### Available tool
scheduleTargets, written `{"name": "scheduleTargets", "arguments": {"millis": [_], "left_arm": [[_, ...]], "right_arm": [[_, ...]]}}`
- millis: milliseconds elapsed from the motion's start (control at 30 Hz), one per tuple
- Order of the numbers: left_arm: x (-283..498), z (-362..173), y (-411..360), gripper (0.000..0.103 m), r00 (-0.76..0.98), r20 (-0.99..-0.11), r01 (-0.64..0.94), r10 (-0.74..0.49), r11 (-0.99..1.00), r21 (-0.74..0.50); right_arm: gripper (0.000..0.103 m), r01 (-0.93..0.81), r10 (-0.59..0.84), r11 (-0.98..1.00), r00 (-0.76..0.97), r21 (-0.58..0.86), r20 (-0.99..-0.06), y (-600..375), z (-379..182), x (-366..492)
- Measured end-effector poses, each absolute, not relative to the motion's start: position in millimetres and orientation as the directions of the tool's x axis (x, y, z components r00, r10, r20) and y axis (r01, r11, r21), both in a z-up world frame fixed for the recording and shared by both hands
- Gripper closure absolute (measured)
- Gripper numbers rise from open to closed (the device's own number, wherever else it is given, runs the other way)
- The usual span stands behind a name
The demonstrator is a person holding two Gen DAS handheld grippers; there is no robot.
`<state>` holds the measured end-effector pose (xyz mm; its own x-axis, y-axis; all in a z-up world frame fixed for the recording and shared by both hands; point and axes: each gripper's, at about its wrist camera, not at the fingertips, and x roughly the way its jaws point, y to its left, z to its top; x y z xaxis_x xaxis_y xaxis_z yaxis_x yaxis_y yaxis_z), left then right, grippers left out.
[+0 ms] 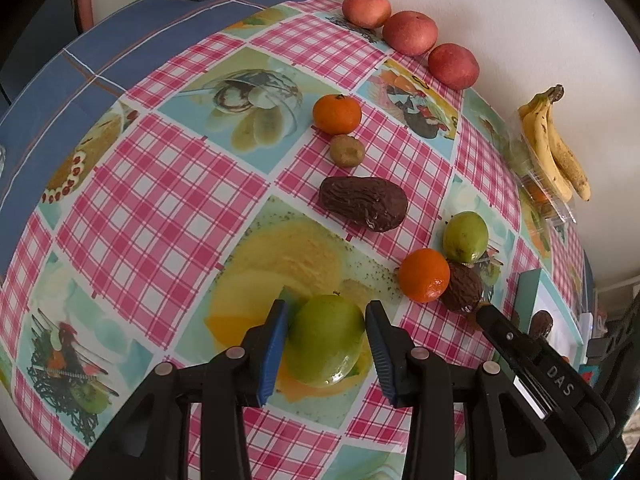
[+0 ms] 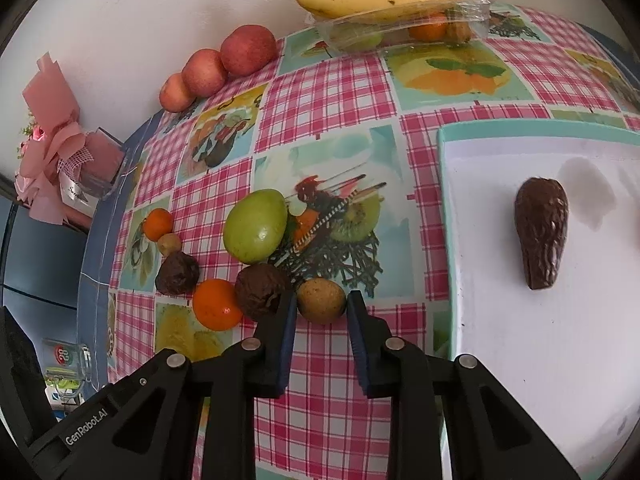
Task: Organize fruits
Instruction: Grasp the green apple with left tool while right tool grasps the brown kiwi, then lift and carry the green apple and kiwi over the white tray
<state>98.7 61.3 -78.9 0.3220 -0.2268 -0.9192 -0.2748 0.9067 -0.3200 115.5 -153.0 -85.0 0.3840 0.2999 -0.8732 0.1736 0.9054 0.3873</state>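
On the white tray [image 2: 500,360], one brown fruit [image 2: 541,233] is being kept while the left gripper [image 1: 326,342] is pinching a green fruit [image 1: 325,340], the right gripper [image 2: 322,340] a kiwi [image 2: 321,301], many being left.

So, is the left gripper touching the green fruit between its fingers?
Touching. In the left wrist view the blue pads of the left gripper press both sides of the green fruit, no gap.

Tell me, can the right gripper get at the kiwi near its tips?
Probably yes. The kiwi sits right between the fingertips of the right gripper, which look closed on it already. A wrinkled brown fruit crowds one finger, but nothing covers the kiwi.
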Motion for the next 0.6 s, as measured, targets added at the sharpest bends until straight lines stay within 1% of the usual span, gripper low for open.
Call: {"name": "scheduleTargets", "arguments": {"millis": [267,333,600], "left_arm": [[100,-81,58,0.060,0.318,-0.923,-0.263,-0.218,0.915,-0.307],[101,-81,58,0.059,0.310,-0.924,-0.263,-0.222,0.914,-0.308],[102,-84,53,0.059,0.300,-0.927,-0.248,-0.223,0.921,-0.302]], "right_arm": [[0.077,0.202,0.281,0.907,0.362,0.369,-0.889,-162,-72,96],[0.077,0.199,0.271,0.911,0.372,0.362,-0.888,-163,-63,90],[0.077,0.163,0.247,0.925,0.431,0.345,-0.868,-162,-25,66]]}}
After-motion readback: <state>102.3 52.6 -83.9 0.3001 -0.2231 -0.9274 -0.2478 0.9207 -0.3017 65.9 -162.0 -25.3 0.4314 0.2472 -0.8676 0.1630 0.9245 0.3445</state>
